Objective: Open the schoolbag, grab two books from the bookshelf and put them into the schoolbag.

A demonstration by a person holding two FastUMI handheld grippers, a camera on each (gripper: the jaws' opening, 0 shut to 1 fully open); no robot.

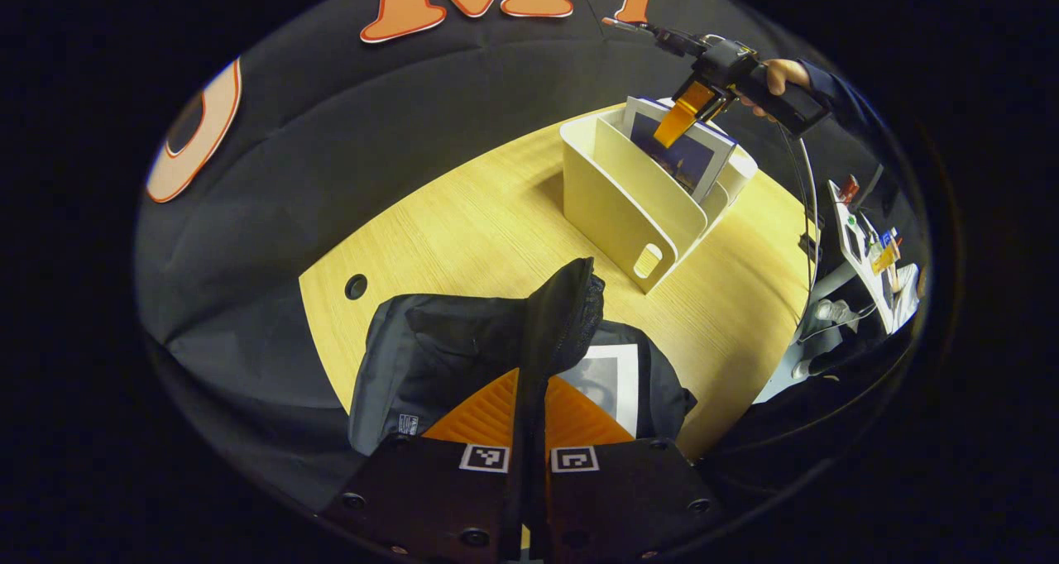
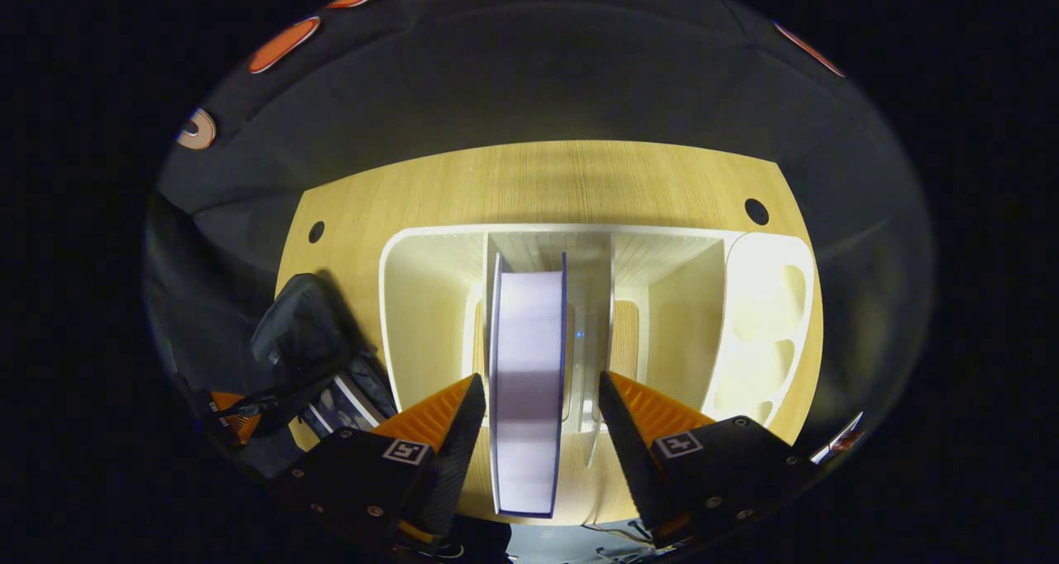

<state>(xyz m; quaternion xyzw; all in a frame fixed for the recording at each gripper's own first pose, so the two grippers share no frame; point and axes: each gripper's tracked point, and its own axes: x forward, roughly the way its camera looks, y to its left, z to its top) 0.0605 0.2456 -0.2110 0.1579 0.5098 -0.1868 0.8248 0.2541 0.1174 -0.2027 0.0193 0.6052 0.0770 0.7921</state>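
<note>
Left gripper view, nearest: the left gripper (image 1: 529, 419) is seen at the bottom edge, its two fingers pressed together on a raised black flap of the bag (image 1: 463, 357).
Flap: held upright between the fingers, so that the bag's mouth is kept open.
Bag: laid on the table (image 1: 463, 217), close to its near edge, left of the shelf (image 1: 629, 208).
Book in bag: a white-bordered book (image 1: 608, 382) is seen lying inside the opening, just right of the flap.
Table: pale wood, with a round cable hole (image 1: 356, 286) left of the bag.
Shelf: a cream divided rack, stood farther back on the table, well apart from the bag.
Farthest in this view: the right gripper (image 1: 674, 121) is held by a hand (image 1: 782, 80) above the shelf, its fingers pointed down at the standing book (image 1: 691, 155).

Right gripper view, nearest: the right gripper (image 2: 542, 407) is seen from above, with its fingers spread wide on either side of the book's top edge (image 2: 529, 382); whether either finger touches the book cannot be told.
Book: stood upright in the shelf's (image 2: 430, 299) second compartment from the left, page edges upward.
Other compartments: wooden tabletop is seen through them.
Bag in this view: found at lower left (image 2: 306, 341), beside the shelf.
Beyond: the table's far edge (image 2: 538, 167) is met by the dark cloth wall.
</note>
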